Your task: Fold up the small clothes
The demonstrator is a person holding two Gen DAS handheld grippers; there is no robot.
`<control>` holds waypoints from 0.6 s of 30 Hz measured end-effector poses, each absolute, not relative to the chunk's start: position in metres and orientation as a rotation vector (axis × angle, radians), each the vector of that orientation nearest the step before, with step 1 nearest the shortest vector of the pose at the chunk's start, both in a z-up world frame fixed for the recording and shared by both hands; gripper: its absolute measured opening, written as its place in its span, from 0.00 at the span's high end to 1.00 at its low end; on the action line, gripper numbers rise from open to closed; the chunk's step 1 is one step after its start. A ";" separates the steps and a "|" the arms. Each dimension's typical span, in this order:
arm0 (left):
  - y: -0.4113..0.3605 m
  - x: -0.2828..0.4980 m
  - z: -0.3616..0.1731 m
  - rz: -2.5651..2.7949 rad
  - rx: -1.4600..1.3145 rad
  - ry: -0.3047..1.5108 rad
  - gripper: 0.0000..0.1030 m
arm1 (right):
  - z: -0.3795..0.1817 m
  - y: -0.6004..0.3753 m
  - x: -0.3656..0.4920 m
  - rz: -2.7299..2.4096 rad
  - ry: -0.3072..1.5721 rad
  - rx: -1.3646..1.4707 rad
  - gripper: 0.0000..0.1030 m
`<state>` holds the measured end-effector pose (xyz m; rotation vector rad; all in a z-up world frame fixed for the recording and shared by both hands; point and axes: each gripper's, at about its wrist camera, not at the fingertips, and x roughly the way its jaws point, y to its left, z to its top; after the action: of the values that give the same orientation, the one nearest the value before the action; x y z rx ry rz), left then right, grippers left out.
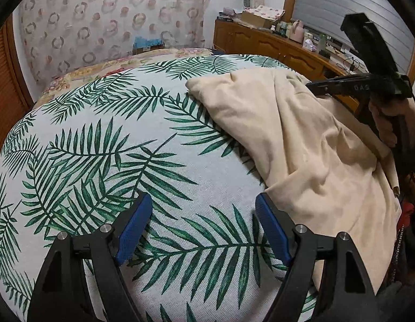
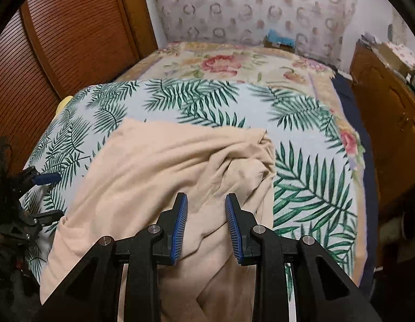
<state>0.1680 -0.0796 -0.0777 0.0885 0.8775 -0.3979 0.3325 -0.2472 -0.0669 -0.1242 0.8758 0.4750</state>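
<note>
A beige garment [image 1: 301, 134] lies crumpled on the palm-leaf bed cover [image 1: 113, 139], spread from the middle to the near edge in the right wrist view [image 2: 153, 161]. My left gripper [image 1: 203, 214] is open wide above bare cover, just left of the garment's edge, with nothing between its blue pads. My right gripper [image 2: 206, 214] hovers over the garment's bunched folds. Its pads stand a little apart and do not press on the cloth. A hand holds the right gripper [image 1: 315, 86] above the garment's far side. At the left edge of the right wrist view, the left gripper [image 2: 50, 197] shows beside the garment.
A floral blanket [image 2: 234, 64] covers the far part of the bed. A wooden dresser [image 1: 274, 45] with several small items stands along the right, and a louvred wooden door [image 2: 59, 40] on the left. A patterned curtain [image 1: 113, 13] hangs behind the bed.
</note>
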 end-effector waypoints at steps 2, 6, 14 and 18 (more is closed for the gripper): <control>-0.079 0.169 -0.078 -0.396 0.090 0.878 0.22 | -0.057 -0.247 0.324 0.474 0.819 -0.162 0.99; -0.084 0.168 -0.079 -0.394 0.115 0.882 0.18 | -0.033 -0.299 0.317 0.274 0.744 -0.138 0.99; -0.095 0.166 -0.083 -0.397 0.185 0.901 0.02 | -0.033 -0.321 0.282 0.175 0.736 -0.143 0.68; -0.088 0.158 -0.078 -0.363 0.153 0.886 0.03 | -0.035 -0.323 0.240 0.250 0.714 -0.071 0.55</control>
<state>0.1582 -0.0881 -0.0785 0.1532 0.8858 -0.3632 0.2400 -0.3226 -0.0349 -0.0715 0.7138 0.2504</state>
